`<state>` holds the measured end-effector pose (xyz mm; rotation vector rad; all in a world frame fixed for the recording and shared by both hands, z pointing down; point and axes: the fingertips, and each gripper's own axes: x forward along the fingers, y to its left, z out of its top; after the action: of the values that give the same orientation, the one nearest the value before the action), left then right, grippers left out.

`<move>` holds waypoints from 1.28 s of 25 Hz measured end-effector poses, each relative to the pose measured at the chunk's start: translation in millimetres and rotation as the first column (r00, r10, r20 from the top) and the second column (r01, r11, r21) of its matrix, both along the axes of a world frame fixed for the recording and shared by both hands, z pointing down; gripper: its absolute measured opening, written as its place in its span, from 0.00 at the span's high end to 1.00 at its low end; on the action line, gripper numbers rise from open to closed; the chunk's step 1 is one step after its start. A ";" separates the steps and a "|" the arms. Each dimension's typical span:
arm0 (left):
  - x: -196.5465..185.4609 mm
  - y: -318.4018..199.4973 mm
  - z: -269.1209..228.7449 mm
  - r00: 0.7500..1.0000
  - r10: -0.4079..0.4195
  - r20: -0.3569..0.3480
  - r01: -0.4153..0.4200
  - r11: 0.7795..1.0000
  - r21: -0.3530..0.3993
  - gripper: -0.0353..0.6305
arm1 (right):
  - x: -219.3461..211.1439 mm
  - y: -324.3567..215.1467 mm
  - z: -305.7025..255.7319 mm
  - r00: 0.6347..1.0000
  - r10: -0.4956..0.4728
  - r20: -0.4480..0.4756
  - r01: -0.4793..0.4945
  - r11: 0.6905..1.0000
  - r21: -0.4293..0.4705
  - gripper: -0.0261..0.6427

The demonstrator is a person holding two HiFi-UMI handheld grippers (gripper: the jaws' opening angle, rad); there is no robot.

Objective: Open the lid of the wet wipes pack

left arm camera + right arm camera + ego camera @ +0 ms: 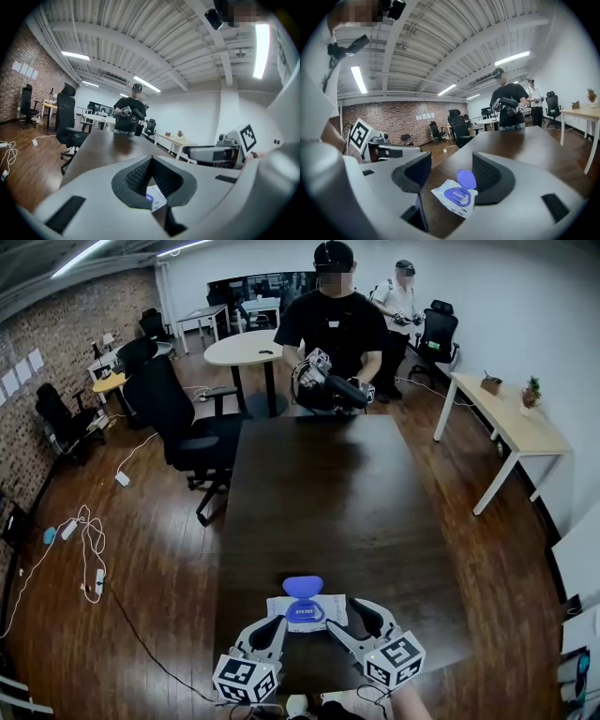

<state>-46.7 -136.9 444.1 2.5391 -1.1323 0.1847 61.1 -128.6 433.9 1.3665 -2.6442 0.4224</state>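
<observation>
A flat white wet wipes pack (305, 613) with a blue label is seen lying between the tips of the left gripper (269, 630) and right gripper (359, 620), its round blue lid (303, 586) flipped open at the far edge.

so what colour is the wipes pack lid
The lid is blue, on a white pack; clearest in the right gripper view.

Office — desks (511, 430), swivel chairs (178, 418), brick wall (56, 334)

Open tabletop (328, 512) beyond wipes pack (305, 610)
</observation>
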 end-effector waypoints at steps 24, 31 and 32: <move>-25.1 64.0 -45.6 0.988 0.114 -0.108 -0.104 0.990 0.098 0.95 | -1.5 120.8 -43.9 0.987 0.149 0.058 -0.152 0.987 0.043 0.95; -21.3 111.5 -60.4 0.988 0.116 -0.101 -0.103 0.986 0.128 0.95 | -5.8 166.7 -60.3 0.997 0.078 0.015 -0.079 0.994 0.077 0.95; -21.6 121.8 -62.6 0.989 0.109 -0.100 -0.095 0.987 0.131 0.95 | -6.1 176.2 -64.4 0.998 0.066 0.017 -0.067 0.994 0.089 0.95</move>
<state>-68.3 -15.1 381.5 2.6844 -1.0033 0.0023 55.0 47.6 369.5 1.4867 -2.6648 0.3252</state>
